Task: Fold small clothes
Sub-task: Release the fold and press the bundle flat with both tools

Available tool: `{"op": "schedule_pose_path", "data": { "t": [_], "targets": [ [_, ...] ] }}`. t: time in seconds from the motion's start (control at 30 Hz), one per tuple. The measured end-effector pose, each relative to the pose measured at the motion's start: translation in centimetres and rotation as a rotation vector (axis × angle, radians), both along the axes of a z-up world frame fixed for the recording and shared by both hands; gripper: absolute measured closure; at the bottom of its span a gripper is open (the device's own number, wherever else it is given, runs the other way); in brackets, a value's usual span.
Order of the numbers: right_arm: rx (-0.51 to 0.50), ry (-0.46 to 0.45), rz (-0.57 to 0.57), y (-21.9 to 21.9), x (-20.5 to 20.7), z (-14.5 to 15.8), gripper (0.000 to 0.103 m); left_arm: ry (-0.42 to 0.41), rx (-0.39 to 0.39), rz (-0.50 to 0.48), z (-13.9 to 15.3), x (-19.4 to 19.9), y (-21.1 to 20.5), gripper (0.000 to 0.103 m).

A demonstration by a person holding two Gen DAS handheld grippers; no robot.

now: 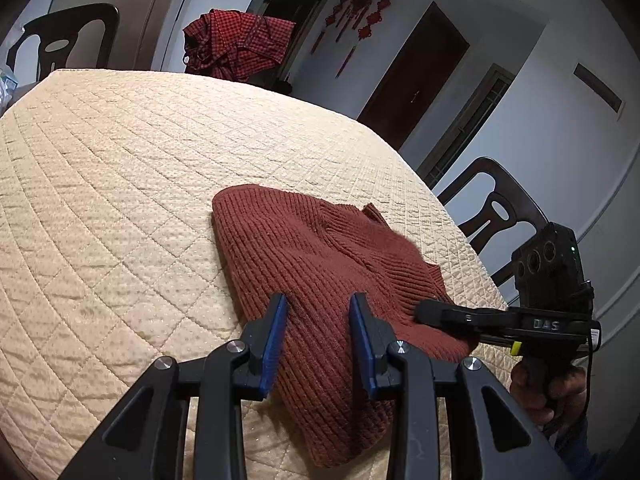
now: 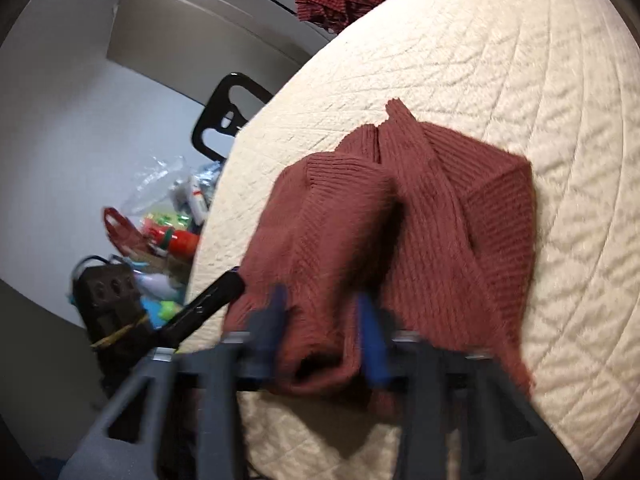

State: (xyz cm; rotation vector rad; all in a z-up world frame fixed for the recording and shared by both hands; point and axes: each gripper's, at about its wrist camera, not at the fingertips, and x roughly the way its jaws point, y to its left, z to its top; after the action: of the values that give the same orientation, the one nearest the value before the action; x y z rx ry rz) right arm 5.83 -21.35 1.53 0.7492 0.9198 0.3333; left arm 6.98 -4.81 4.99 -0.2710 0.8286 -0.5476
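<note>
Rust-red ribbed knit sweater lies bunched near the edge of the counter, which is covered in a cream quilted cloth. The left gripper hovers over the near part of the knit, its blue pads standing narrowly apart with fabric showing between them, not pinched. The right gripper is blurred; a fold of the sweater sits between its pads, though whether it is clamped I cannot tell. A red checked cloth hangs beyond the counter.

White letters, apparently "DAS", stand on the right claw.
</note>
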Motion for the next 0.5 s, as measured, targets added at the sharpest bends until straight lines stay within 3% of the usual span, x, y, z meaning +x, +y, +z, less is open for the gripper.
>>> {"op": "schedule_pose_path", "data": {
  "t": [0.23,0.4,0.5],
  "targets": [
    [-0.081,-0.122,-0.062,-2.7,-3.0,3.0,0.087,-0.066,0.016,-0.059,1.8,-0.4,-2.3,0.068],
    [-0.074,-0.054,-0.137,-5.2,-4.8,0.0,0.087,-0.053,0.06,-0.136,0.7,-0.3,-4.7,0.068],
    [-0.015,-0.067,-0.15,-5.5,-5.1,-0.8,0.087,-0.066,0.091,-0.144,0.4,-0.7,-5.2,0.068]
  ]
}}
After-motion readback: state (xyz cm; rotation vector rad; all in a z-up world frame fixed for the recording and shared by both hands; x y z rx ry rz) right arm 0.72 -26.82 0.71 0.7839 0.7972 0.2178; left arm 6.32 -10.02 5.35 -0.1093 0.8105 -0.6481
